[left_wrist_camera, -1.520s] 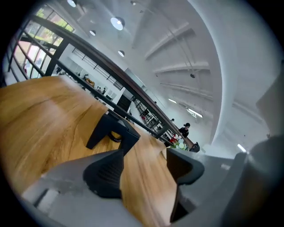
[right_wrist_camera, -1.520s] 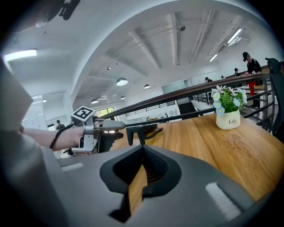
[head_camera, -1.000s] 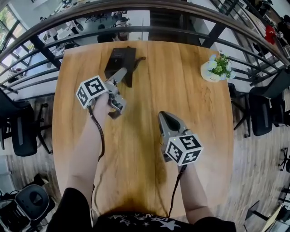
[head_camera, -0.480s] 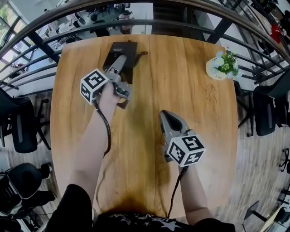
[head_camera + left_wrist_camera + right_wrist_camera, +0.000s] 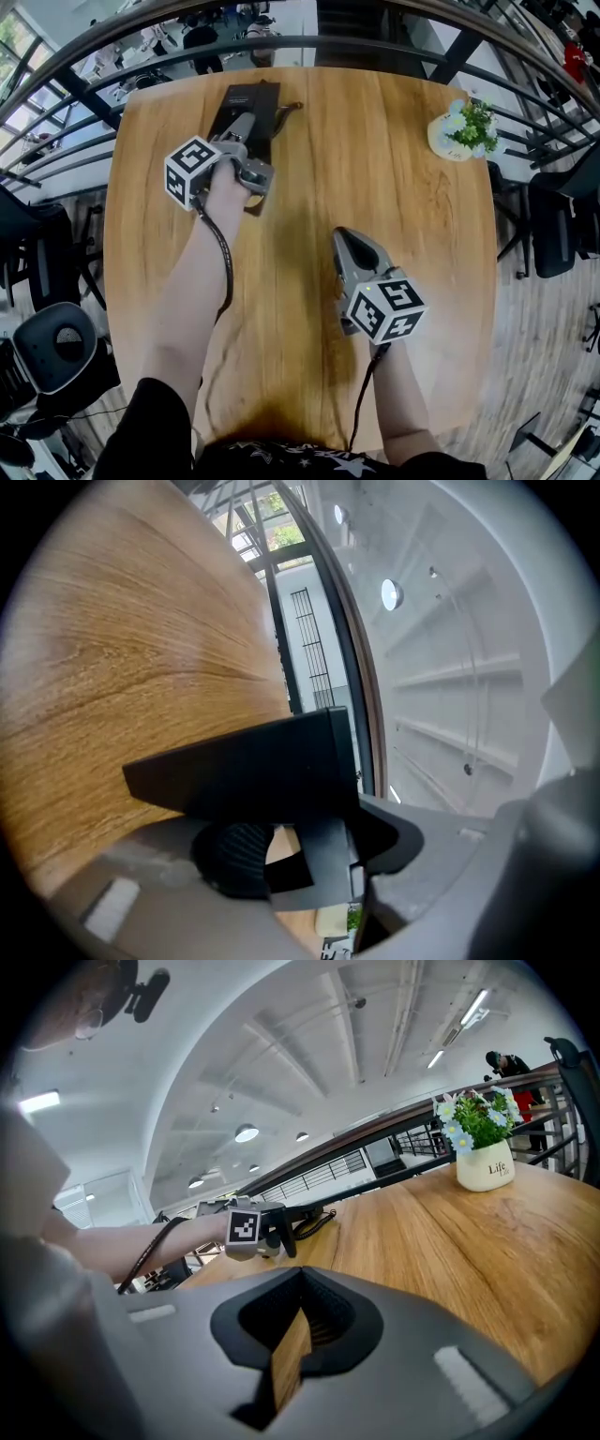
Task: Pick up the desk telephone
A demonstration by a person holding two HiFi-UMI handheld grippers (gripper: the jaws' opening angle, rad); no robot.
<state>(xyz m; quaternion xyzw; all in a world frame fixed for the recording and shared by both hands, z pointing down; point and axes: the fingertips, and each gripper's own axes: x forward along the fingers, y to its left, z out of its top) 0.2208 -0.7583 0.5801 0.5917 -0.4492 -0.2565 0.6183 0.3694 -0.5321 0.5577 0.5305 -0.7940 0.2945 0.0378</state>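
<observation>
The black plastic desk telephone (image 5: 248,97) sits at the far left part of the light-brown wooden table (image 5: 394,206), close to the edge that runs along the dark metal railing (image 5: 375,49), with its black coiled cord (image 5: 292,110) trailing off to its right. The left gripper (image 5: 246,127), grey with a black-and-white marker cube, reaches forward over the near end of the telephone. Its 2 jaws have just been closing and now stand on either side of a black edge of the telephone. In the left gripper view a sliver of wood shows between the ribbed pad and that black edge, so the pads are not pressing on it from both sides. The right gripper (image 5: 342,234) is well apart from the telephone, over the middle of the table nearer the person, pointing towards the far edge. Its jaws are drawn together with nothing between them, and only a thin slit of tabletop shows through. A small white ceramic pot of green leaves and pale flowers (image 5: 457,139) stands at the far right corner.
</observation>
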